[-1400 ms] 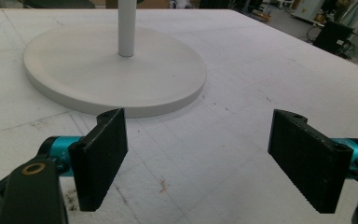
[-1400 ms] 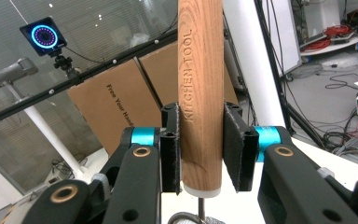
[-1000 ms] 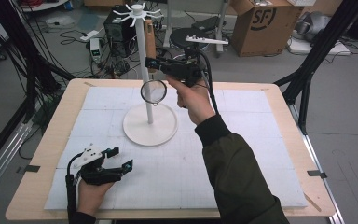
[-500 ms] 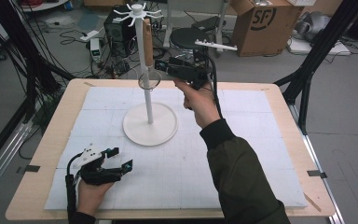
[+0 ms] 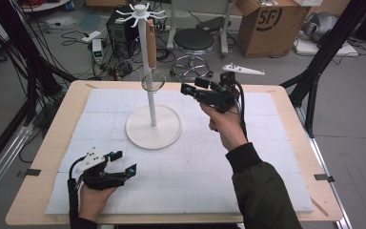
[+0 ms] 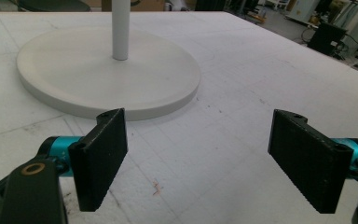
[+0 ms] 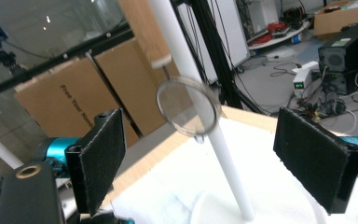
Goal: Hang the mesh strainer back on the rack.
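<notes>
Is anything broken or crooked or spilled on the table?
No, nothing stands out. The little strainer hangs by its wooden handle from the white stand, which is upright on the white mat. The right gripper is open beside it, the left gripper open on the mat.

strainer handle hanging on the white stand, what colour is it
Light brown, wood-like. The small round wire strainer's handle shows best in the high view, hanging beside the white stand's pole.

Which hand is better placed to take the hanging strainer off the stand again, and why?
Right. The right tongs stand open in the air, level with the strainer hanging on the stand, and have just been opening with nothing between them. The left tongs rest low on the table, well short of it.
</notes>
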{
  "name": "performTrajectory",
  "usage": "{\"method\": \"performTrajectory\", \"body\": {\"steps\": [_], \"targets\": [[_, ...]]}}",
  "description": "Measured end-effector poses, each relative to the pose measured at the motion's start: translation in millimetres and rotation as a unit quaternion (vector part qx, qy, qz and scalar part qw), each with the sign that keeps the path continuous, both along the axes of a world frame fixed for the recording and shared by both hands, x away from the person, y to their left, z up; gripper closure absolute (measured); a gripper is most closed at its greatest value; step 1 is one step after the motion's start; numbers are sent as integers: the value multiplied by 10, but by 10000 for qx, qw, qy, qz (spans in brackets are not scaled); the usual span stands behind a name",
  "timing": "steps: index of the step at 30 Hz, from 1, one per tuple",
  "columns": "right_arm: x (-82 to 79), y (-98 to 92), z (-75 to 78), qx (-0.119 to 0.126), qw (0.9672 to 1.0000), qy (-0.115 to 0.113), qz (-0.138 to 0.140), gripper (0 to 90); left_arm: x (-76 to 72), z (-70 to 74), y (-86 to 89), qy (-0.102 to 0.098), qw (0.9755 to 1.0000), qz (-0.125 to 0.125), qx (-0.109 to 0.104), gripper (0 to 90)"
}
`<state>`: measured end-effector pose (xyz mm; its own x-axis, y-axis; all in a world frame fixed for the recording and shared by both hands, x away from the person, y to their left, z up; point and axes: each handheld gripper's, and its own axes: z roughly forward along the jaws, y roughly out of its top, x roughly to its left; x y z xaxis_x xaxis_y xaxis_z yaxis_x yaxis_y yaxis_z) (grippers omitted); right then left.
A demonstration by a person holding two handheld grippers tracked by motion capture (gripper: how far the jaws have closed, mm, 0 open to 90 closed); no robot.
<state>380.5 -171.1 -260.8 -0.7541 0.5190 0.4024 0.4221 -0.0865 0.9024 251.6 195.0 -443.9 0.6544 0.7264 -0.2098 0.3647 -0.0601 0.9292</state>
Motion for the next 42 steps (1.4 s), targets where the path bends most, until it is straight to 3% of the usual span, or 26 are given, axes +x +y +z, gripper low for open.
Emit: {"method": "performTrajectory", "body": {"steps": [12,16,21,29,32,35,40,42], "targets": [[-311,-352,-280,-257,9996,18,-132,161,-3,17,-21,-43,10000,-75,-2,202],[-379,-419,-367,-346,9994,-61,19,161,7,19,-16,-70,9999,-41,-66,201],[-447,-456,-440,-642,9979,-77,12,161,11,20,-10,-73,9999,-41,-72,201],[-579,-564,-600,-753,9971,-50,21,160,1,27,-14,-102,9999,-62,-92,201],[-648,-597,-682,-786,9969,-20,68,160,-14,38,-37,-161,9997,-113,-149,201],[-707,-628,-777,-976,9952,-52,44,157,-22,44,-45,-190,9996,-159,-113,201],[-785,-751,-966,-869,9962,61,4,157,-15,50,-49,-218,9995,-143,-152,201],[-824,-805,-1041,-950,9954,31,-75,157,-4,47,-61,-221,9995,-158,-137,201]]}}
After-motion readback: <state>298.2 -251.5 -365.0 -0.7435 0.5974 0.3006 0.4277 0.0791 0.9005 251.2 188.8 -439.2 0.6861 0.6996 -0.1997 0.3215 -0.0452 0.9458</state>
